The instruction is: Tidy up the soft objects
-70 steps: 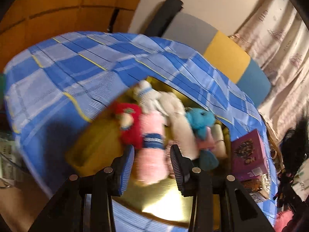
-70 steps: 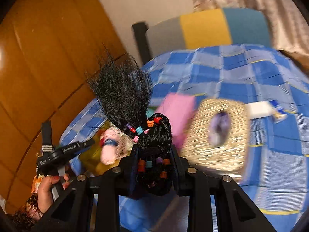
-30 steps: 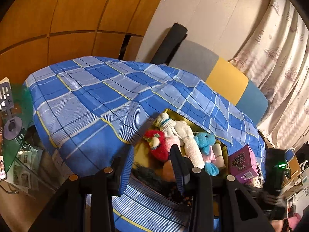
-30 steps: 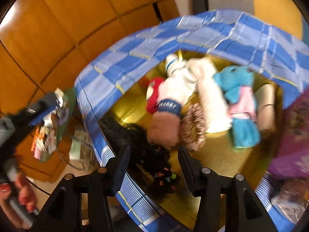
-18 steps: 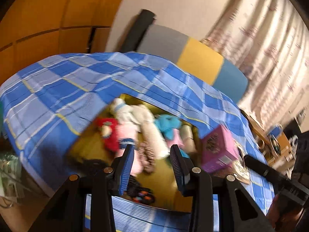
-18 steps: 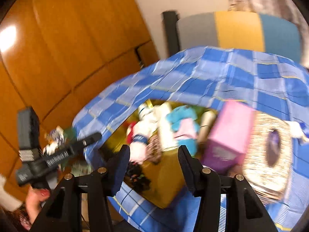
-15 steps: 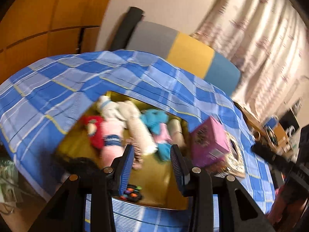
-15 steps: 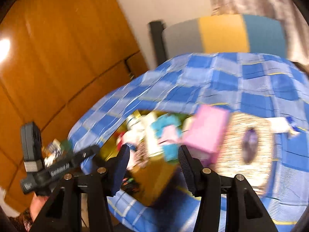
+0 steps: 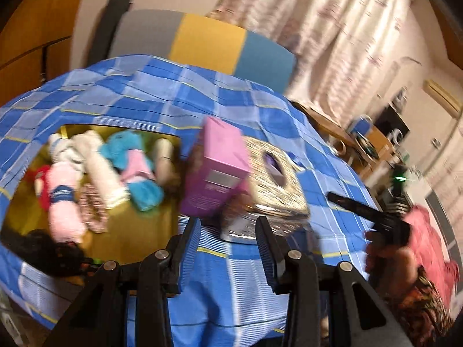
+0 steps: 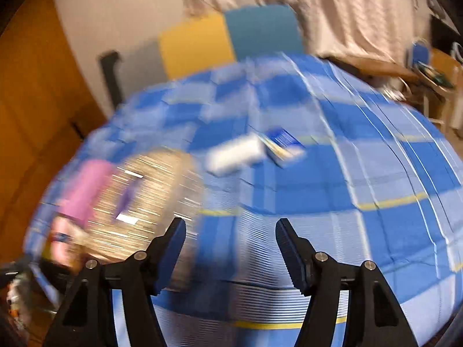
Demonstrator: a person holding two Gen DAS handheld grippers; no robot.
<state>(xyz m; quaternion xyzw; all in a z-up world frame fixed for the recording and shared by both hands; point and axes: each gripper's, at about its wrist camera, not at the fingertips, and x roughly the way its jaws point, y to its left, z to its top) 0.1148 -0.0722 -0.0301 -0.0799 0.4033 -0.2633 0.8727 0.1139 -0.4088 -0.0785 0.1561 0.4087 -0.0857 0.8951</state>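
Observation:
In the left wrist view a gold tray [image 9: 139, 225] lies on the blue checked cloth [image 9: 179, 92]. It holds a pink plush [image 9: 62, 202], a white plush [image 9: 98, 167], a teal plush [image 9: 127, 150] and a black beaded hairpiece [image 9: 55, 251] at its near edge. My left gripper [image 9: 227, 248] is open over the cloth, right of the tray, with nothing between its fingers. At the far right a hand holds the other gripper's black handle [image 9: 373, 217] beside a pink fluffy thing [image 9: 431, 240]. My right gripper [image 10: 230, 248] hovers over bare cloth, jaws opening, nothing between them.
A pink box [image 9: 215, 167] and a glittery tissue box [image 9: 275, 185] stand right of the tray. A white tube [image 10: 235, 153] and a blue packet [image 10: 283, 141] lie mid-cloth. A grey, yellow and blue chair back [image 9: 208, 43], curtains and a cluttered wooden desk [image 9: 361, 138] are behind.
The right gripper let the black hairpiece go in the tray, then swung right over the cloth with its jaws widening. The left gripper also swung right, from the tray toward the boxes.

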